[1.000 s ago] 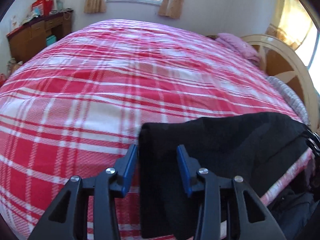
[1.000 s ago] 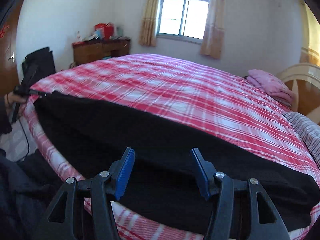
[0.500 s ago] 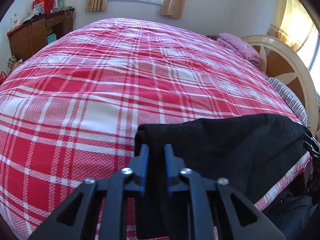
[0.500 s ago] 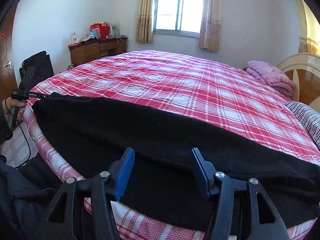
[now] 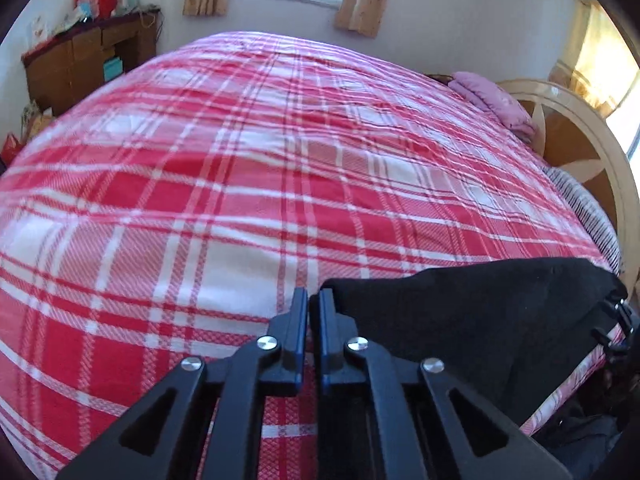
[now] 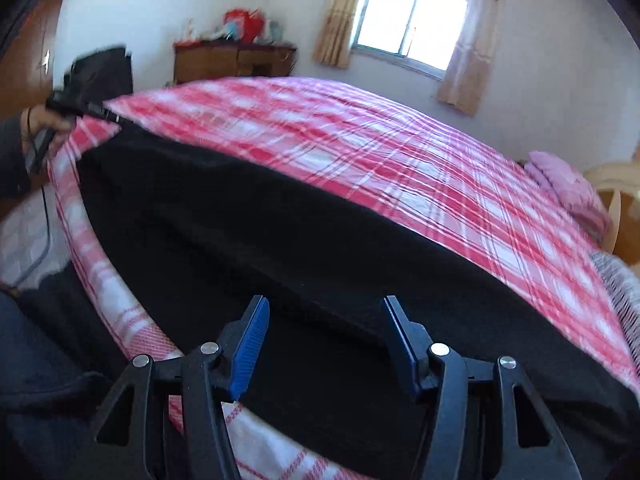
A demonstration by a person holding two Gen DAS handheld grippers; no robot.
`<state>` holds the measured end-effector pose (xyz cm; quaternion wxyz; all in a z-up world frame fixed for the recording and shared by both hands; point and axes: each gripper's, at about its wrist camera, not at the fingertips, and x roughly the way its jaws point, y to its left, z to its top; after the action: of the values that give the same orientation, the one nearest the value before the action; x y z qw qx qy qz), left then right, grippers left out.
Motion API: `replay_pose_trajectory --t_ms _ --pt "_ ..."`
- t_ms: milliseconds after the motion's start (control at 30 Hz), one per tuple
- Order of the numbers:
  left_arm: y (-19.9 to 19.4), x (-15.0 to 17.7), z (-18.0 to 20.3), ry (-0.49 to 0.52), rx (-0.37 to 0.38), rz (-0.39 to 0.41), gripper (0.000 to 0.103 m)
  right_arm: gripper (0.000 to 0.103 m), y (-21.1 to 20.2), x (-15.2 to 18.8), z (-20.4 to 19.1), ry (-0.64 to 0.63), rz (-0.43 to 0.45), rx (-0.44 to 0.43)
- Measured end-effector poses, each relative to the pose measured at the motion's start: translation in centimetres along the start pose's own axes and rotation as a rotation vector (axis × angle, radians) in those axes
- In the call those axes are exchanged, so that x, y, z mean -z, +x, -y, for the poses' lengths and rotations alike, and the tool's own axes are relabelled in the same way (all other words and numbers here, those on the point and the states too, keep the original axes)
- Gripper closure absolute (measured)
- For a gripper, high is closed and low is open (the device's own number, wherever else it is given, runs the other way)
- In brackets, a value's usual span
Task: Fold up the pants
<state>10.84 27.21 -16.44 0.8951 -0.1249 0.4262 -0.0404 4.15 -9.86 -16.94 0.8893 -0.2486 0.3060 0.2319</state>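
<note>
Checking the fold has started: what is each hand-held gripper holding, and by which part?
The left hand-held gripper is shut on the black pants at their end corner. The right hand-held gripper is open above them, holding nothing.

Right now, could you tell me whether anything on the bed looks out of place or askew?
Nothing stands out. The black pants lie stretched along the near edge of the plaid bedspread, the left gripper shut on one end. The right gripper is open over the other.

Bright daylight thru the window [image 6: 416, 20] w/ blown-out glare, a 2nd glare patch at right of the left view, heavy fisheye bend + dark corners, motion blur on the bedspread [image 5: 240, 168], esp. right view.
</note>
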Motion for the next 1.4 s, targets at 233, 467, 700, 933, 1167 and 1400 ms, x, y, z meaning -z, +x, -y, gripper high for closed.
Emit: replay_pose_trajectory --t_ms 233,467,700,933,1167,1400 --pt "-3.6 3.0 1.2 0.104 -0.076 0.007 0.073 0.044 1.7 -0.1 -2.2 -0.184 -0.025 0.08" --pt "-8.1 6.9 2.2 0.164 -0.056 0.048 0.035 0.044 2.3 1.0 -1.3 -0.187 -0.054 0.102" --pt "-4.5 7.6 5.4 0.232 0.01 -0.011 0.036 0.044 2.5 0.8 1.1 -0.09 -0.072 0.086" --pt "-3.3 7.7 6.3 0.274 -0.082 -0.022 0.073 0.074 3.4 1.0 1.9 -0.015 -0.086 0.043" --pt "-4.2 7.0 5.5 0.26 -0.093 0.001 0.093 0.099 2.3 0.4 1.7 0.017 -0.053 0.025" --pt "-5.7 6.3 4.5 0.201 -0.029 0.045 0.094 0.099 -1.2 -0.6 1.2 -0.003 -0.005 -0.017"
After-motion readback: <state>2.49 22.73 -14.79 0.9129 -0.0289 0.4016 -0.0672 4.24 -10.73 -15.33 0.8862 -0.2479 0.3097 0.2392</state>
